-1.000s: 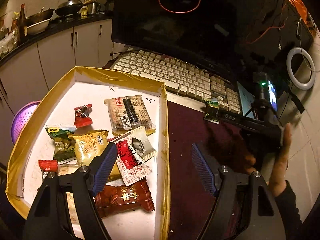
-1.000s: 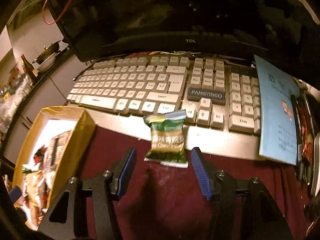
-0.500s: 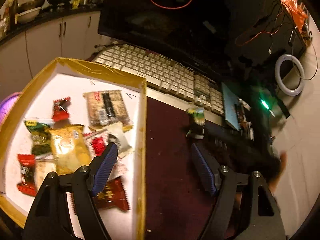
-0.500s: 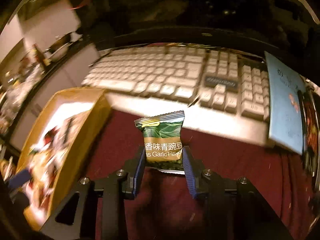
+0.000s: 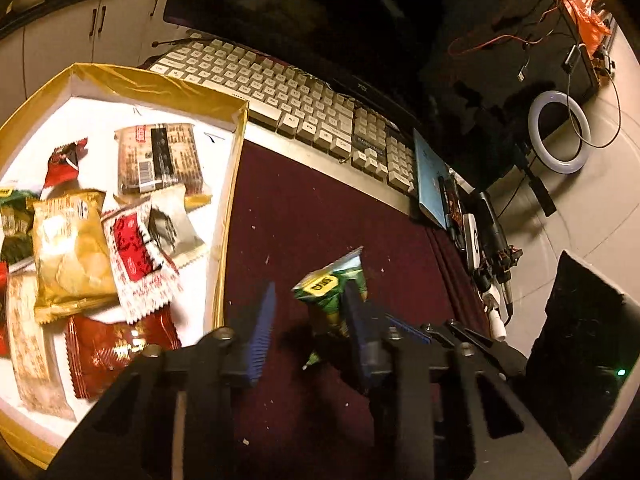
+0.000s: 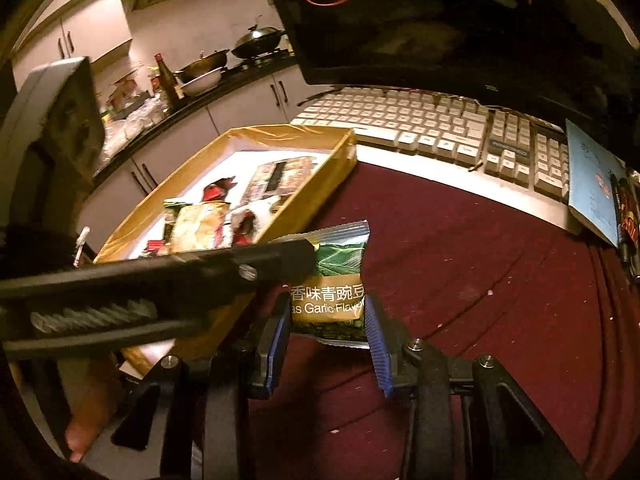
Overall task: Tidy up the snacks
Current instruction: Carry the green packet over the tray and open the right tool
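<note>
My right gripper (image 6: pixel 328 320) is shut on a green garlic pea packet (image 6: pixel 334 280), held above the maroon cloth (image 6: pixel 460 272). In the left wrist view the same packet (image 5: pixel 332 292) sits between the blue pads of my left gripper (image 5: pixel 310 320), whose jaws stand apart around it; the right pad touches it. The gold-rimmed box (image 5: pixel 236 152) with several snack packets lies left of both grippers. In the right wrist view the left gripper's finger (image 6: pixel 180 276) crosses in front of the box (image 6: pixel 340 160).
A beige keyboard (image 5: pixel 288 100) and dark monitor (image 5: pixel 320 20) stand behind the cloth. A blue booklet (image 5: pixel 430 176), pens and a ring light (image 5: pixel 558 132) lie at the right. Kitchen cabinets (image 6: pixel 120 184) are beyond the box.
The right gripper closed on the green packet by the keyboard, lifted it and carried it back toward the left gripper. The left gripper swung right, from over the box to around the packet.
</note>
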A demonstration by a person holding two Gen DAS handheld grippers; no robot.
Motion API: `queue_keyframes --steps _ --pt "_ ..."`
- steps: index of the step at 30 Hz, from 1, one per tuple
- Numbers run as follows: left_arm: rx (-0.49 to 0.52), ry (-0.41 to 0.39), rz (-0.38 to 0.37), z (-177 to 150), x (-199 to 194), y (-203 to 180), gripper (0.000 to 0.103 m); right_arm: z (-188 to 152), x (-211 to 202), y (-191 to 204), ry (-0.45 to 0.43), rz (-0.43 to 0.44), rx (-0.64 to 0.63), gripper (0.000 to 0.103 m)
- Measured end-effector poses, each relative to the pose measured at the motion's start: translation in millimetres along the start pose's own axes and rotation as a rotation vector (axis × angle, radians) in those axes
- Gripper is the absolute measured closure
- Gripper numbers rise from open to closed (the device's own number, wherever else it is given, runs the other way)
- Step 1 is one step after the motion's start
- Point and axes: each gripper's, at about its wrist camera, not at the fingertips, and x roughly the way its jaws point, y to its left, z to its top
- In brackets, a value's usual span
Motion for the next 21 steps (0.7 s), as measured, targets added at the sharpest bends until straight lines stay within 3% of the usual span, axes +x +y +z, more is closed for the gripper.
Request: queue_keyframes --steps 7,12,16,21 --pt "-0.016 -0.074 0.016 -9 -28 4 0.084 0 -7 23 -0.020 0.037 -0.045 0.067" --pt "-0.023 -0.137 0.034 8 -58 24 0.084 17 -6 49 -0.048 0.074 -0.100 0.067" --pt "-0.026 -0.171 0.065 31 -66 48 0.085 43 15 63 -0.056 0.120 -0.118 0.067" --pt "-0.072 -0.175 0.077 53 -46 88 0.085 69 58 70 -0.028 0.129 -0.107 0.067"
